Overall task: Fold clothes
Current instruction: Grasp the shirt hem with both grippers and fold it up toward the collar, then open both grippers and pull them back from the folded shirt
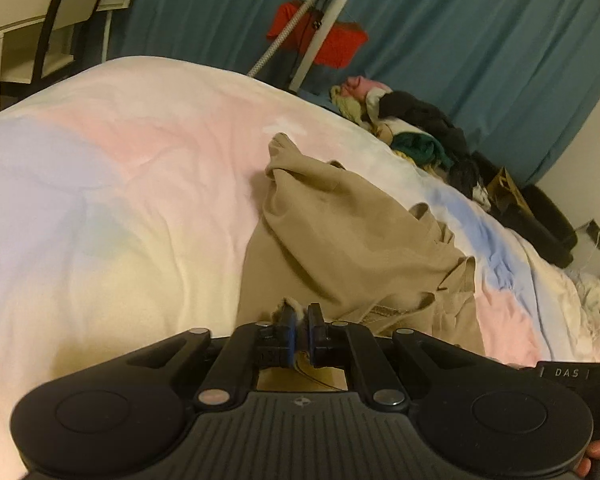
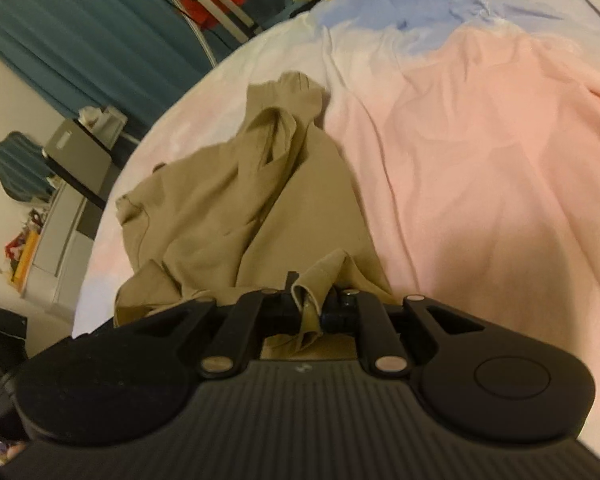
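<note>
Left wrist view: the bed is covered w/ a pastel tie-dye blanket (image 1: 140, 168), pink, blue and pale yellow. Behind it hangs a teal curtain (image 1: 480, 32), w/ a white tripod (image 1: 320, 28) and a red cloth (image 1: 340, 44) in front. A pile of mixed clothes (image 1: 412, 128) lies at the far edge of the bed; a white desk (image 1: 20, 28) is at top left. The khaki garment (image 1: 352, 236) lies crumpled on the blanket, just ahead of the left gripper (image 1: 299, 322). Its jaws are nearly closed and pinch an edge of the khaki fabric.

Right wrist view: only here a grey box (image 2: 80, 152) and low shelves w/ coloured items appear at left, by the wall. The right gripper (image 2: 314, 304) has jaws closed on a folded corner of the same garment; the rest spreads away over the blanket.
</note>
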